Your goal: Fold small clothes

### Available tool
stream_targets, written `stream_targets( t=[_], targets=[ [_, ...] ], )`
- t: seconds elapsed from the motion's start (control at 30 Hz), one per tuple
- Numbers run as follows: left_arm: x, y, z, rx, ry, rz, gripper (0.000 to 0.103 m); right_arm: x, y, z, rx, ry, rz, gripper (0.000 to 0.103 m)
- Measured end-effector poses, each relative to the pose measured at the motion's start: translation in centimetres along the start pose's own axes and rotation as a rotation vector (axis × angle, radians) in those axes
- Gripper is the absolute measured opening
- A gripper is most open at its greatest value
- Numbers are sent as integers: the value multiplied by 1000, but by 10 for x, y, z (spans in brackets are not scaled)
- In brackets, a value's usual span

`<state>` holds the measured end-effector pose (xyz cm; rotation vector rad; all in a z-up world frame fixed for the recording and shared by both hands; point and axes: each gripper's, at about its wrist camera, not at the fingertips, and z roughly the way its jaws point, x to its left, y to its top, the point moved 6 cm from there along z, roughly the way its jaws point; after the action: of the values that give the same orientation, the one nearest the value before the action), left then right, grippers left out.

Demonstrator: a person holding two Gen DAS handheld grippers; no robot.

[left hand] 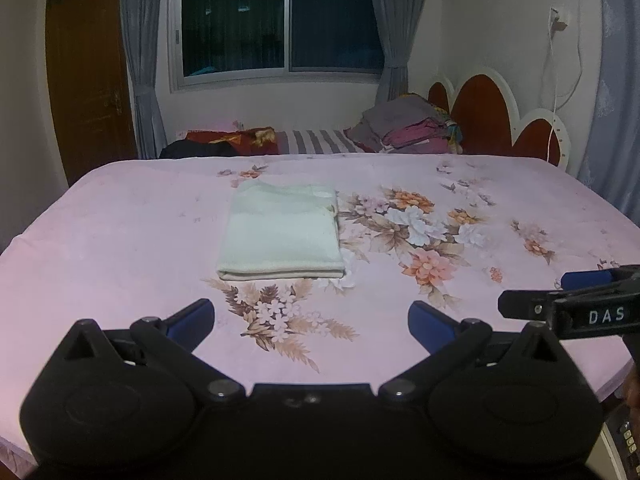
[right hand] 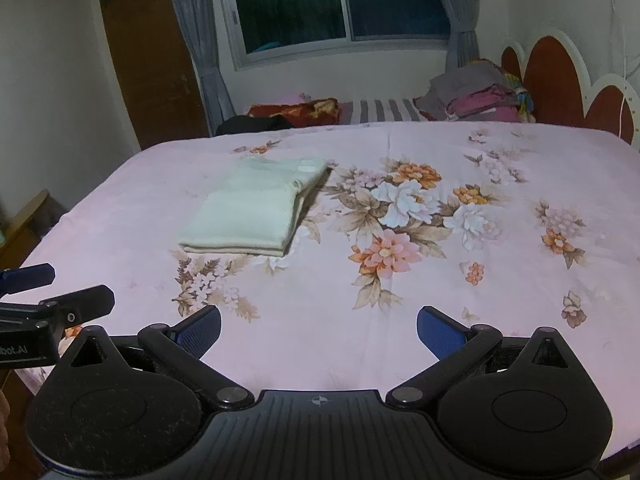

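A pale green garment [left hand: 280,232] lies folded into a neat rectangle on the pink floral bed sheet [left hand: 120,248], a little left of the bed's middle; it also shows in the right wrist view [right hand: 252,208]. My left gripper [left hand: 311,326] is open and empty, held above the near edge of the bed, apart from the garment. My right gripper [right hand: 319,330] is open and empty too, beside it on the right. The right gripper shows at the right edge of the left wrist view [left hand: 560,292]. The left gripper shows at the left edge of the right wrist view [right hand: 60,288].
A pile of folded clothes [left hand: 408,126] sits at the far right by the red and white headboard [left hand: 480,116]. A dark garment [left hand: 200,148] and a red patterned cloth [left hand: 232,138] lie at the far left. A window [left hand: 276,20] and door [left hand: 88,80] stand behind.
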<state>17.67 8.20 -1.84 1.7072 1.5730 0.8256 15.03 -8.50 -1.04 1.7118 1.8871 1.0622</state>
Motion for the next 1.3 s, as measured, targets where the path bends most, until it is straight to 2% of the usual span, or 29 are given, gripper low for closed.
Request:
stream_targets(
  t=[1.3],
  targets=[
    [8, 3, -7, -19, -2, 6, 103, 8, 1, -8, -6, 6, -39, 103]
  ],
)
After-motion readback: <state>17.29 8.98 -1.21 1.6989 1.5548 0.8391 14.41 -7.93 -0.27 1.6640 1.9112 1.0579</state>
